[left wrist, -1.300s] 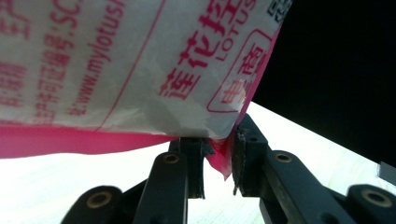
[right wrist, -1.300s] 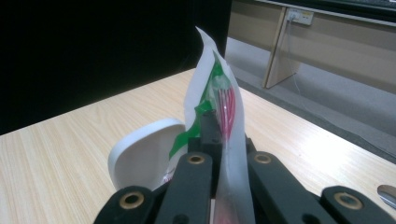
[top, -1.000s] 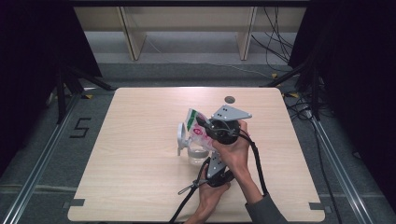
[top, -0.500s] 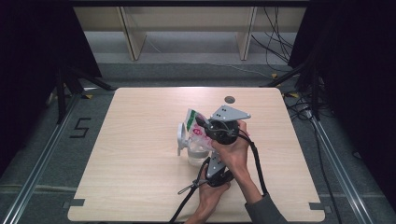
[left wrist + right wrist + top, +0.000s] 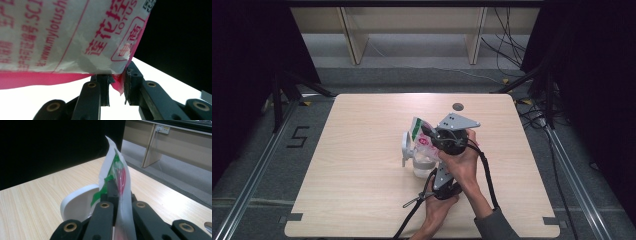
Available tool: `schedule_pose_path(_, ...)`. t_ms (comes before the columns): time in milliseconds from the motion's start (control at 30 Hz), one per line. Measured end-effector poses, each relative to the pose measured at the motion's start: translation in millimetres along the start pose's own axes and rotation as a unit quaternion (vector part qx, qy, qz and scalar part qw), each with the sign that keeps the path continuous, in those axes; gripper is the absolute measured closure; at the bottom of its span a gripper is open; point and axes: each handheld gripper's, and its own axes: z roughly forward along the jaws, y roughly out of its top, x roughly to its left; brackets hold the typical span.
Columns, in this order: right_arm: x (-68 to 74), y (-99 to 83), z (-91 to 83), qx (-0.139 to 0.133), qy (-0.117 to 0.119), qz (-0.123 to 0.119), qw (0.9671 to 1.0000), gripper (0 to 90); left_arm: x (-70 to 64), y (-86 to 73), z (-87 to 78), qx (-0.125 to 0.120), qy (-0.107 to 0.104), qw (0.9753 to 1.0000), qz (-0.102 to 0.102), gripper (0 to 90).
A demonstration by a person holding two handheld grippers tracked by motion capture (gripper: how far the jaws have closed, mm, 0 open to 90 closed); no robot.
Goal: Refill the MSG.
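A white packet (image 5: 418, 131) with green and pink print is held up over the middle of the table (image 5: 357, 130). My right gripper (image 5: 429, 137) is shut on its upper part; in the right gripper view the packet (image 5: 117, 177) stands edge-on between the jaws of that gripper (image 5: 119, 195). From below, my left gripper (image 5: 437, 174) pinches the packet's pink bottom corner (image 5: 118, 83), seen between the jaws of the left gripper (image 5: 117, 87). Just under the packet stands a clear container (image 5: 422, 166) with a white lid (image 5: 406, 146) tipped up at its left side.
The white lid (image 5: 77, 203) sits close behind the right gripper's jaws. A small dark round grommet (image 5: 457, 106) lies near the table's far edge. Black cables trail from both grippers toward the near edge. Light wooden shelving stands beyond the table.
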Motion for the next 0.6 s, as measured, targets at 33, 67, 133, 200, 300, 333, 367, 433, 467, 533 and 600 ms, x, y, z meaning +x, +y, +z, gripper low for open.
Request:
schedule_pose_path(33, -0.3, 0.2, -0.7, 0.0, -0.001, 0.0, 1.0, 90.0, 0.1, 0.3, 0.0, 0.0, 0.0, 1.0, 0.0, 76.2)
schedule_pose_path(67, -0.4, 0.3, -0.9, -0.001, -0.002, -0.001, 1.0, 90.0, 0.3, 0.6, 0.0, 0.001, 0.001, 1.0, 0.001, 76.3)
schedule_pose_path(133, 0.2, 0.3, -0.1, 0.0, 0.0, -0.007, 1.0, 90.0, 0.2, 0.7, -0.2, 0.004, 0.0, 1.0, 0.001, 76.3)
schedule_pose_path(200, -0.2, -0.1, 2.2, -0.007, 0.008, -0.011, 0.9999, 90.0, -0.1, 0.5, -0.3, 0.003, 0.0, 1.0, -0.001, 76.2)
schedule_pose_path(300, 0.6, 0.2, 0.7, -0.004, 0.001, -0.005, 1.0, 90.0, -0.3, 1.1, -0.5, 0.002, 0.001, 1.0, 0.001, 76.3)
schedule_pose_path(333, 0.0, 0.8, 0.1, -0.004, 0.0, -0.011, 0.9999, 90.0, -0.9, 1.2, -0.5, 0.001, 0.0, 1.0, 0.0, 76.2)
schedule_pose_path(367, 1.3, 0.8, -0.7, -0.001, -0.002, 0.0, 1.0, 90.0, -1.5, 1.4, -1.1, 0.004, 0.003, 1.0, 0.001, 76.2)
schedule_pose_path(433, 0.9, 0.5, -0.6, 0.002, -0.002, 0.0, 1.0, 90.0, -0.4, 0.7, -0.3, 0.004, 0.0, 1.0, 0.002, 76.2)
schedule_pose_path(467, 2.1, -0.6, 1.2, -0.005, 0.0, 0.006, 1.0, 90.0, -0.2, 0.5, 0.0, 0.003, 0.0, 1.0, 0.003, 76.2)
schedule_pose_path(533, 0.3, -0.1, 1.5, -0.005, 0.004, -0.006, 1.0, 90.0, -0.8, 0.6, -0.2, 0.001, 0.001, 1.0, 0.002, 76.3)
schedule_pose_path(600, 0.8, 0.1, 0.2, -0.006, -0.003, 0.0, 1.0, 90.0, -1.0, 0.6, -0.2, 0.0, 0.003, 1.0, 0.006, 76.3)
